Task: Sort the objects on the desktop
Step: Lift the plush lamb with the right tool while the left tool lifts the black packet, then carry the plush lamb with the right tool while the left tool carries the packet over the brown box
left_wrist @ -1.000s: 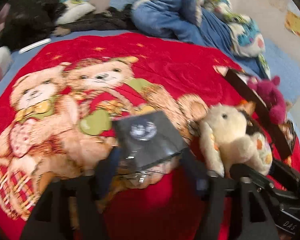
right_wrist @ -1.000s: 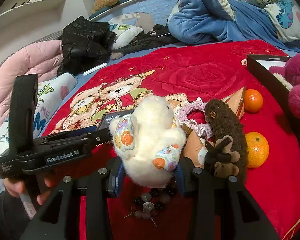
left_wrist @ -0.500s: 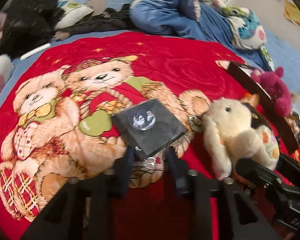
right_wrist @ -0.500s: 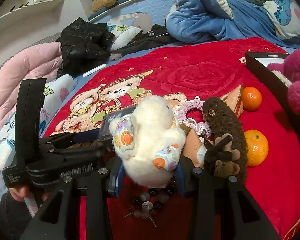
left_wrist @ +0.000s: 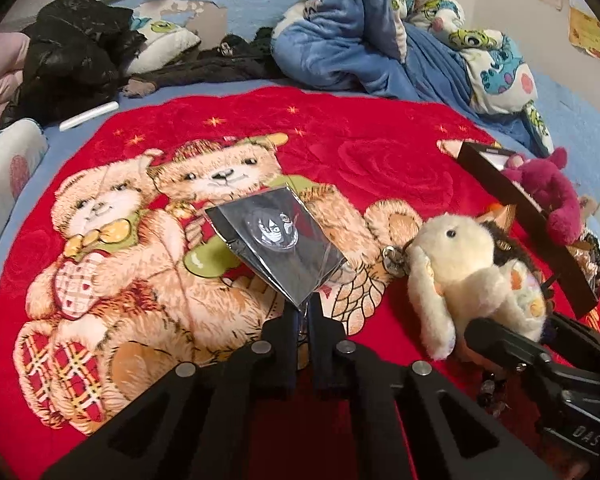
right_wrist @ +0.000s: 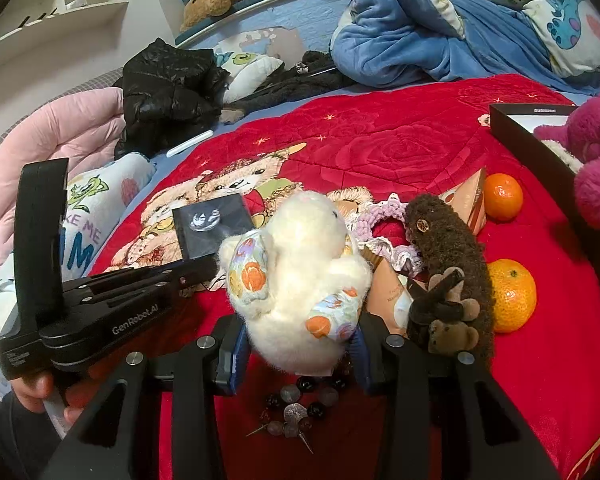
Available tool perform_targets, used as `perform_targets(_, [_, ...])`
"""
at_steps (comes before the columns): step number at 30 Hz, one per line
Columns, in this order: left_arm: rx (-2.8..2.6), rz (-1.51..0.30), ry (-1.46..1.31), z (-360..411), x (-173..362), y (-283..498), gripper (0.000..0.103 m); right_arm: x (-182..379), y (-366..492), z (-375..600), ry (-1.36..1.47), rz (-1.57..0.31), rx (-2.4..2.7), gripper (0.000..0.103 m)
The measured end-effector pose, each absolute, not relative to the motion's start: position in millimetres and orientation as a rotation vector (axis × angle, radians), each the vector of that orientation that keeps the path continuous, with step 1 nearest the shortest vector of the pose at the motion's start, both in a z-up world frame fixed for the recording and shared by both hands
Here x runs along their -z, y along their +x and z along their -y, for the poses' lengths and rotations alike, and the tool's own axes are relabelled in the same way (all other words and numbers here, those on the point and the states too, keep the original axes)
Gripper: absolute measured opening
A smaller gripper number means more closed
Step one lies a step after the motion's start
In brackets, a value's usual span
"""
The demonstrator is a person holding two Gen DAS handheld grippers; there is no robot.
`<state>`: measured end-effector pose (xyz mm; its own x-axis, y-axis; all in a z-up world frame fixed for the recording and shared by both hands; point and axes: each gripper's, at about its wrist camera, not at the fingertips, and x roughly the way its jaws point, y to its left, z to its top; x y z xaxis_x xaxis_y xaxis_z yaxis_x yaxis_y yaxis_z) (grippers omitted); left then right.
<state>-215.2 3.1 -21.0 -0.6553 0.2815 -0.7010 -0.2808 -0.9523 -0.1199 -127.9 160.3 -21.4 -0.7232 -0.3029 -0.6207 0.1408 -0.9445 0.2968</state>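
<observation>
A black badge packet in a clear sleeve (left_wrist: 276, 236) stands tilted up off the red bear blanket (left_wrist: 380, 152). My left gripper (left_wrist: 302, 312) is shut on its near corner. The right wrist view shows the same packet (right_wrist: 210, 228) raised at the tip of the left gripper (right_wrist: 204, 272). A white plush toy with orange-print ears (right_wrist: 300, 264) sits between the fingers of my right gripper (right_wrist: 298, 344), which is shut on its lower body. In the left wrist view that plush (left_wrist: 460, 264) is at the right, above the right gripper's body.
A brown plush (right_wrist: 448, 264), two oranges (right_wrist: 514, 294), a pink crochet piece (right_wrist: 380, 220) and loose beads with pins (right_wrist: 300, 404) lie near the right gripper. A black box (right_wrist: 540, 136) holding a magenta plush (right_wrist: 592, 152) stands at the right. Bedding and a black jacket (right_wrist: 168, 88) lie beyond.
The left jaws closed from wide open onto the packet's near corner, and the packet rose and tilted off the blanket. The right gripper and its plush stayed still.
</observation>
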Motion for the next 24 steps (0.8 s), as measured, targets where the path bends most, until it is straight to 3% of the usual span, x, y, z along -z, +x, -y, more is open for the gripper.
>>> perform_targets(10, [-2.683,-0.065,-0.974,-15.6,-15.2,-179.0,0.004,10.5,-120.3,-164.7,0.978,0.367,2.696,0.040])
perform_targets(24, [-2.650,-0.012,-0.945,-53.8,-46.3,-144.6,0.004,-28.7,-93.3,-192.0,0.874,0.432,2.733,0.040])
